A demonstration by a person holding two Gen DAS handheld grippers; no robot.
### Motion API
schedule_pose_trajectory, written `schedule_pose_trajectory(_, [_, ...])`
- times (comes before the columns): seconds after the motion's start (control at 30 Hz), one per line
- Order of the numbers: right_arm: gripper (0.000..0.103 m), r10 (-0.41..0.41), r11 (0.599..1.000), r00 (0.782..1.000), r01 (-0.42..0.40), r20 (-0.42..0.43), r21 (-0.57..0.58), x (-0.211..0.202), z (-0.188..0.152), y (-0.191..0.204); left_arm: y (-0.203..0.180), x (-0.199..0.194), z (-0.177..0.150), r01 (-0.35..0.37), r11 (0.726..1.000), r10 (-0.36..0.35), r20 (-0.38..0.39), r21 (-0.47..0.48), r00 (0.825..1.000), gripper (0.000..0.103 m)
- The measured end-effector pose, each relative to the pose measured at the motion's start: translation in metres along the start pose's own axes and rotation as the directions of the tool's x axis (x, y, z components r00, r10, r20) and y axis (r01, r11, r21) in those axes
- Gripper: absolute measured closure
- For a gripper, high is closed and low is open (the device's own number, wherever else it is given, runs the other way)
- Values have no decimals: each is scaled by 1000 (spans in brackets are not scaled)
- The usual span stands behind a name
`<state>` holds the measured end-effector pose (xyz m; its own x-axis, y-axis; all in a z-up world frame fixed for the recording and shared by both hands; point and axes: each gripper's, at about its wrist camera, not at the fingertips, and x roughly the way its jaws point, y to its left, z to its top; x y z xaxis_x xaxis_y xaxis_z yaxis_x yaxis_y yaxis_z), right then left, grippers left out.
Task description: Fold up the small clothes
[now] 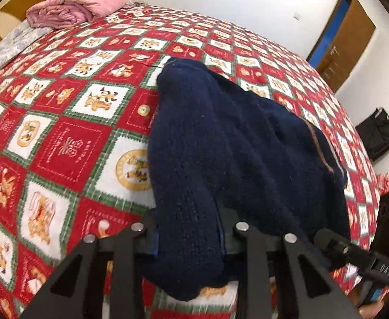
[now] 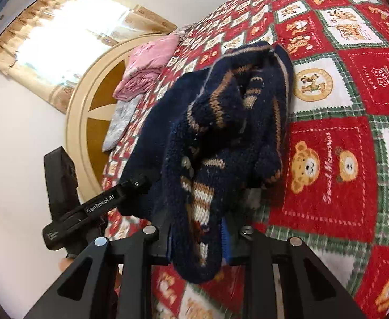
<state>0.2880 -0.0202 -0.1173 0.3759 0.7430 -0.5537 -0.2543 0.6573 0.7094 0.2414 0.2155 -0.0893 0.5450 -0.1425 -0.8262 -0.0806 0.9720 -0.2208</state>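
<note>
A small navy knitted sweater (image 1: 229, 138) with tan and white stripes lies bunched on the red patchwork bedspread (image 1: 69, 122). My left gripper (image 1: 187, 239) is shut on a plain navy edge of it, lifting that edge off the bed. My right gripper (image 2: 197, 236) is shut on a striped part of the same sweater (image 2: 221, 122), which hangs folded over itself. The right gripper shows at the lower right of the left wrist view (image 1: 354, 252); the left gripper shows at the left of the right wrist view (image 2: 109, 199).
A folded pink blanket (image 1: 75, 8) and a grey cloth (image 1: 11, 42) lie by the round wooden headboard (image 2: 88, 101). A black bag (image 1: 379, 133) sits on the floor near a brown door (image 1: 348, 42). A curtained window (image 2: 61, 26) is behind the headboard.
</note>
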Motion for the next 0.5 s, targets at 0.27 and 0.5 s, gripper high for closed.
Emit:
schedule_pose_trajectory(0.27, [75, -127, 991, 991, 124, -53, -44, -4, -34, -17, 3, 4, -25, -92, 994, 92, 9, 65, 996, 48])
schedule_pose_trajectory(0.5, [74, -134, 986, 990, 137, 33, -90, -48, -31, -9, 21, -46, -18, -230, 969, 212, 172, 92, 962, 27])
